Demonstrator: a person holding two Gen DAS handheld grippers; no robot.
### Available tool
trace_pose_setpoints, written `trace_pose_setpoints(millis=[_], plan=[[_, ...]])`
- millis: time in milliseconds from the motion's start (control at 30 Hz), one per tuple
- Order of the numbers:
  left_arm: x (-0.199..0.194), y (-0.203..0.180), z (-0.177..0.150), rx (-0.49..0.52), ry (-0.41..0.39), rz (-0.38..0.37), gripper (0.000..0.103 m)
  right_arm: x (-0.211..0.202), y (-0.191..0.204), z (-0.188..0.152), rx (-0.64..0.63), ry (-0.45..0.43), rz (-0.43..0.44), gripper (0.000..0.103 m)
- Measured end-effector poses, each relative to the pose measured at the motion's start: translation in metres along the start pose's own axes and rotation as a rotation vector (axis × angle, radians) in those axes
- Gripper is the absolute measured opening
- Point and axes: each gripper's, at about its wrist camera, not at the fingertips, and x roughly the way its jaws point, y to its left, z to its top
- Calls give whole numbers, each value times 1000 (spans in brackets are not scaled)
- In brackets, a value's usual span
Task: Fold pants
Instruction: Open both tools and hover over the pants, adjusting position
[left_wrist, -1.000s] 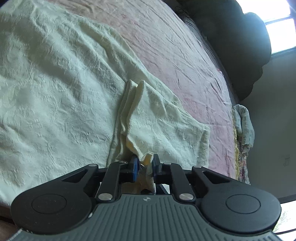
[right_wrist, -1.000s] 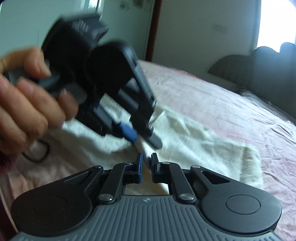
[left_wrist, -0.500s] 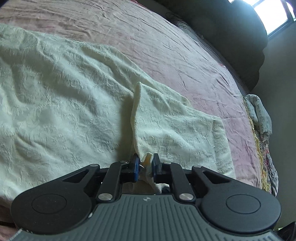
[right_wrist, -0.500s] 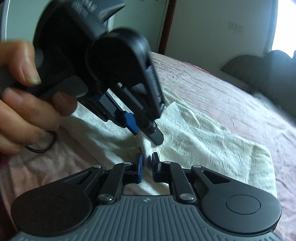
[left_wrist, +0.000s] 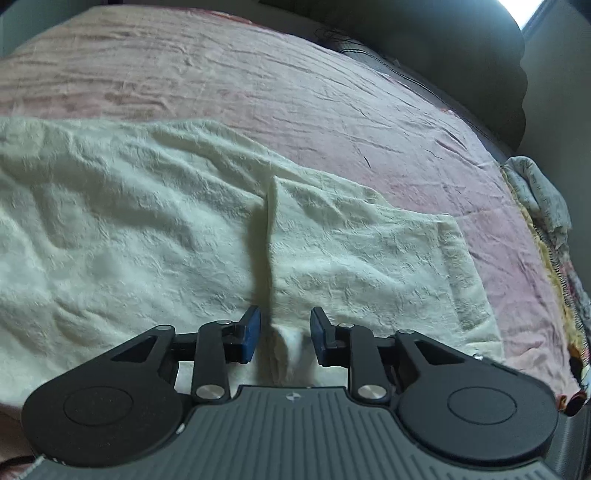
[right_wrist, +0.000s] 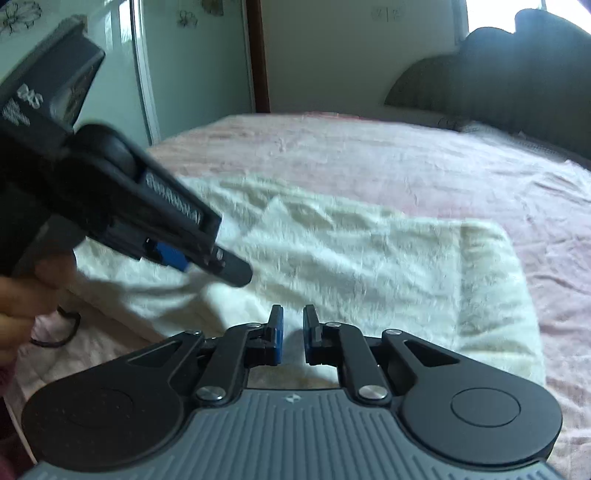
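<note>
The cream pants (left_wrist: 155, 236) lie spread on the pink bedspread (left_wrist: 258, 92), ahead of both sets of fingers, one layer already doubled over with a raised crease running away from the left gripper (left_wrist: 284, 332). Judging by this, further folds remain. The fabric looks crinkled and soft. The left gripper's fingers stand apart, holding nothing; the right gripper (right_wrist: 293, 334) shows a narrow gap, also unloaded.
</note>
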Motion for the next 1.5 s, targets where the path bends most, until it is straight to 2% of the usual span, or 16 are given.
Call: trace_pose_setpoints(millis=[33, 100, 267, 433, 667, 867, 1167, 1200, 1267, 1300, 1333, 1500], plan=[[-2, -1, 1, 11, -12, 10, 38, -1, -2, 1, 2, -8, -6, 11], [-6, -2, 2, 38, -41, 46, 49, 2, -3, 2, 12, -8, -14, 11], [-10, -3, 4, 94, -89, 137, 55, 8, -12, 0, 79, 17, -6, 11], [-8, 1, 3, 104, -91, 179, 55, 7, -19, -1, 129, 11, 4, 12], [-6, 2, 4, 125, -100, 212, 57, 4, -10, 9, 118, -14, 36, 14], [-1, 1, 1, 148, -102, 247, 57, 21, 3, 7, 76, 36, 41, 15], [-5, 5, 1, 164, -126, 304, 63, 12, 6, 13, 82, -1, 48, 16], [-6, 6, 1, 169, -131, 312, 64, 13, 7, 13, 80, 1, 50, 17], [-8, 8, 1, 175, -139, 329, 65, 15, 10, 13, 77, 5, 50, 26], [-9, 10, 1, 175, -141, 335, 65, 15, 12, 13, 76, 3, 48, 37], [-10, 12, 1, 172, -143, 340, 66, 16, 13, 13, 75, 0, 46, 42], [-13, 23, 2, 149, -140, 357, 67, 15, 17, 16, 65, -14, 37, 42]])
